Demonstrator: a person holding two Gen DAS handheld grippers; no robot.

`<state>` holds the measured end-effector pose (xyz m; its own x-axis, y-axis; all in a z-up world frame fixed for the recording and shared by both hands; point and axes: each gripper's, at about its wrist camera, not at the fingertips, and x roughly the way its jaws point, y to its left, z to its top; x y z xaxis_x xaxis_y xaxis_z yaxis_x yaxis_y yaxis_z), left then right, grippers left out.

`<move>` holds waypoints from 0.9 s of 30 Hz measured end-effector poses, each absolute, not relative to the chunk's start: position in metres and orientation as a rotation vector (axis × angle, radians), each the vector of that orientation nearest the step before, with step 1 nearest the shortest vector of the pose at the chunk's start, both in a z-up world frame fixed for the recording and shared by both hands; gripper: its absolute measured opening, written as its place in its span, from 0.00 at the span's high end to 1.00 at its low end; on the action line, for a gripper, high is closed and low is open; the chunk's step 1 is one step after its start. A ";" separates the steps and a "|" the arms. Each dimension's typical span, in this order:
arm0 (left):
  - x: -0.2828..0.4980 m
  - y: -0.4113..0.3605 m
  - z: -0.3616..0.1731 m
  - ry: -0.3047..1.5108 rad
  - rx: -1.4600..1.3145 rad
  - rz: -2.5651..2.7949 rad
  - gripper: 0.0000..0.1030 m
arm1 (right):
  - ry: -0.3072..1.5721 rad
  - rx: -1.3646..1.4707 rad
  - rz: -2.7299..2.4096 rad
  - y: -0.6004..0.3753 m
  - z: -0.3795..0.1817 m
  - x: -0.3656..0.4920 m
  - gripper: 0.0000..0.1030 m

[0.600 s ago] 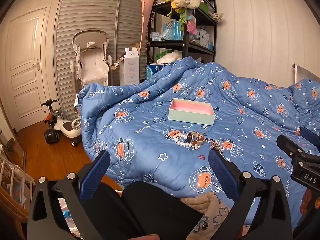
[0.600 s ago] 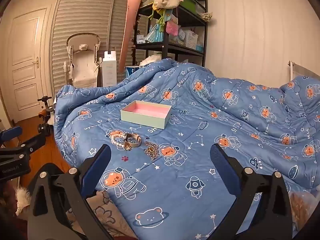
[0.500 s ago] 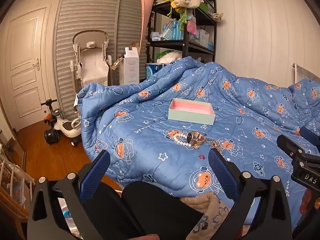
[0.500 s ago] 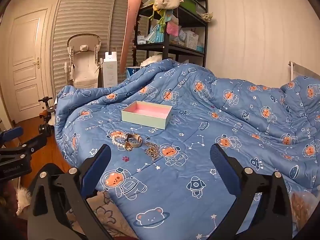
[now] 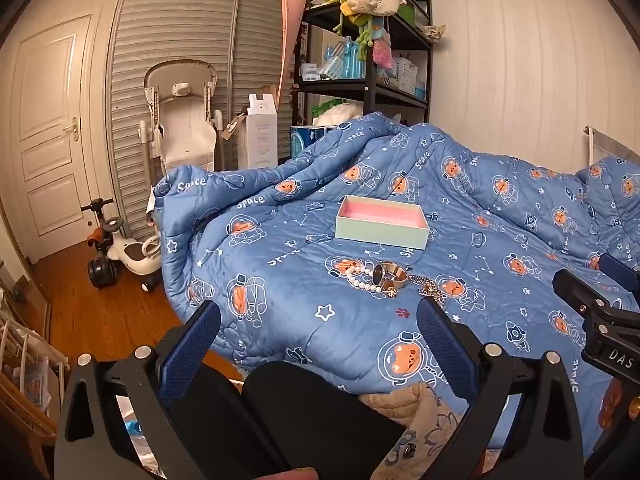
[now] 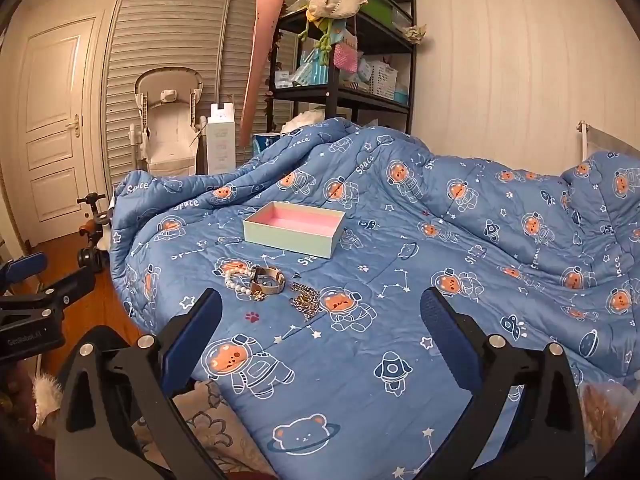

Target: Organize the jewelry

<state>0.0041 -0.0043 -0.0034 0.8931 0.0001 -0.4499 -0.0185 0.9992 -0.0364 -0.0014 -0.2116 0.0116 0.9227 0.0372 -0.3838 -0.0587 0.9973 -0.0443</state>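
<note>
- Tools: left tool [image 5: 318,330] & right tool [image 6: 320,320] both wide open, nothing between jaws, well short of jewelry.
- Jewelry: pearls [image 6: 236,282], watch [image 6: 267,280], chain [image 6: 306,301] on bed [image 6: 440,280], near empty box [image 6: 294,229].
- Change: none vs. half a sec ago; task not started.

"Space" on quilt [image 5: 280,280]; "DAS" on right tongs [image 5: 600,304]

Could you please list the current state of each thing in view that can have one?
Box: lidless, empty, upright on the quilt.
Pearl bracelet: loose on the quilt, outside the box.
Watch: beside the pearls, outside the box.
Gold chain: heaped on the quilt, outside the box.
Left hand-held gripper: open, empty.
Right hand-held gripper: open, empty.
Door: closed.
</note>
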 end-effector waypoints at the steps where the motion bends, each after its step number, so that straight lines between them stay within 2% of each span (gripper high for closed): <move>1: 0.003 -0.004 -0.003 0.467 -0.040 0.009 0.06 | 0.393 -0.055 0.049 -0.211 0.011 -0.001 0.05; 27: 0.000 -0.005 -0.003 0.472 -0.041 0.008 0.06 | 0.392 -0.059 0.054 -0.214 0.010 -0.003 0.05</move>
